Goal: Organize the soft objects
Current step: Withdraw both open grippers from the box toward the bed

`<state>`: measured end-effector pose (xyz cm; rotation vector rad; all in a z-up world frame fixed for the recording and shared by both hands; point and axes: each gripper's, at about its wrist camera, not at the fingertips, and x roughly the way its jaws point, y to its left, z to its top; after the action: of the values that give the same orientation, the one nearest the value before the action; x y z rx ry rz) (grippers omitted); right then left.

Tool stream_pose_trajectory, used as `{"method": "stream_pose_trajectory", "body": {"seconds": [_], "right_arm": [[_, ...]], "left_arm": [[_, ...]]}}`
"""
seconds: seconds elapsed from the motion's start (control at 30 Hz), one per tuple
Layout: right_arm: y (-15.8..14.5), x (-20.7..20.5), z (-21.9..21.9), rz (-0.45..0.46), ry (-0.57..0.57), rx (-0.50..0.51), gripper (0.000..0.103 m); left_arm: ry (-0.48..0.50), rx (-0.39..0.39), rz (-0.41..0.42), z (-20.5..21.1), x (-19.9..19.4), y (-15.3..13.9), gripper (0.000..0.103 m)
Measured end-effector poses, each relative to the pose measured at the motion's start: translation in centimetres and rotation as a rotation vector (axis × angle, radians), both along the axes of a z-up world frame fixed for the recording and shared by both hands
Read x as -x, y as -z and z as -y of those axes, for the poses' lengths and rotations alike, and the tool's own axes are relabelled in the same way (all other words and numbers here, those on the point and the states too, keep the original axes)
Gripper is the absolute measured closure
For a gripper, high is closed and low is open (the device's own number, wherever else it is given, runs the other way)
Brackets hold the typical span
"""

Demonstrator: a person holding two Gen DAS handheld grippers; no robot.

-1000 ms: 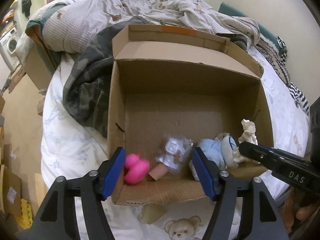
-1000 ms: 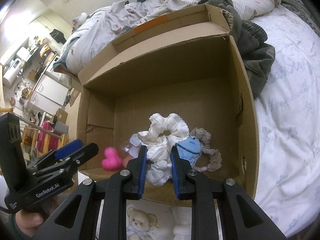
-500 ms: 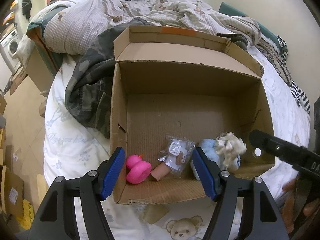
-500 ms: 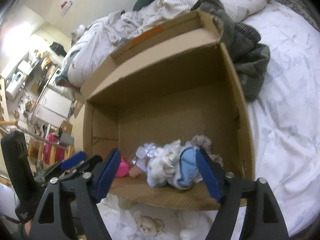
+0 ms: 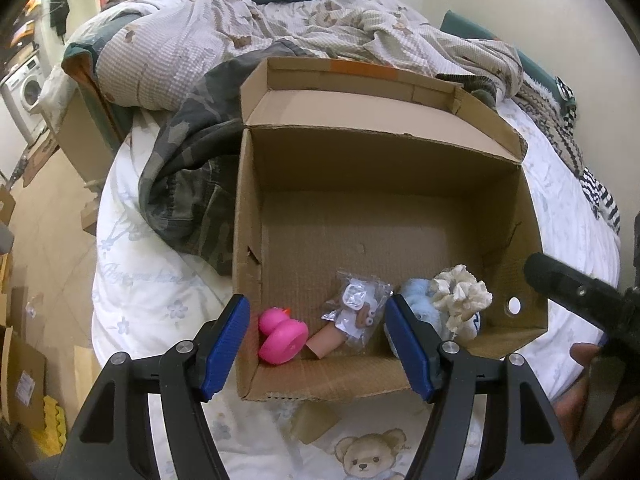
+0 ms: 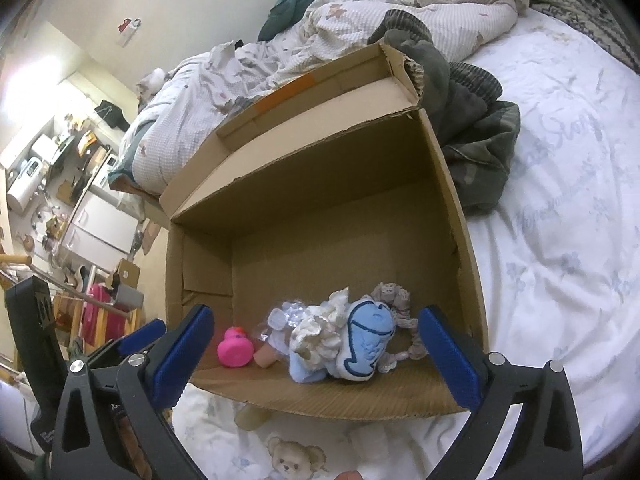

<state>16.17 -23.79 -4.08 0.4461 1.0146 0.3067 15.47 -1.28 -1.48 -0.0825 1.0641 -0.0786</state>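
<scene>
**Scrunchie dropped in the box**

The right hand-held gripper [image 6: 316,344] has just been opening and stands wide, nothing between its jaws; the cream scrunchie [image 6: 320,328] lies on the blue whale plush [image 6: 366,346] inside the cardboard box [image 6: 320,184] on the bed [image 6: 560,160], near the pink duck [image 6: 234,348]; the left hand-held gripper [image 5: 318,346] hangs half open and empty over the box's near wall.

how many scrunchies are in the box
2: a cream scrunchie lying on the blue whale plush, and a pinkish-grey scrunchie behind the plush by the box's right wall. Others may be hidden.
</scene>
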Motion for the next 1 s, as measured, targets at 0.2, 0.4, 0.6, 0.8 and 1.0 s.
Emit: {"method": "stream_pose_trajectory", "body": {"seconds": [0.2, 0.4, 0.6, 0.8, 1.0], "right_arm": [[-0.9, 0.7, 0.6, 0.041, 0.039, -0.024, 0.000], [-1.4, 1.7, 1.0, 0.036, 0.060, -0.040, 0.000], [-1.0, 2.5, 0.8, -0.013, 0.033, -0.036, 0.000], [-0.9, 3.8, 0.4, -0.035, 0.000, -0.011, 0.000], [0.4, 5.4, 0.0, -0.094, -0.059, 0.065, 0.000]], "left_arm": [[-0.012, 0.001, 0.007, -0.7, 0.9, -0.5, 0.036], [-0.025, 0.017, 0.018, -1.5, 2.3, -1.0, 0.036], [-0.036, 0.017, 0.018, -1.9, 3.7, -1.0, 0.036], [-0.044, 0.011, 0.018, -2.4, 5.1, -1.1, 0.036], [-0.036, -0.010, -0.004, -2.7, 6.3, -0.2, 0.036]]}}
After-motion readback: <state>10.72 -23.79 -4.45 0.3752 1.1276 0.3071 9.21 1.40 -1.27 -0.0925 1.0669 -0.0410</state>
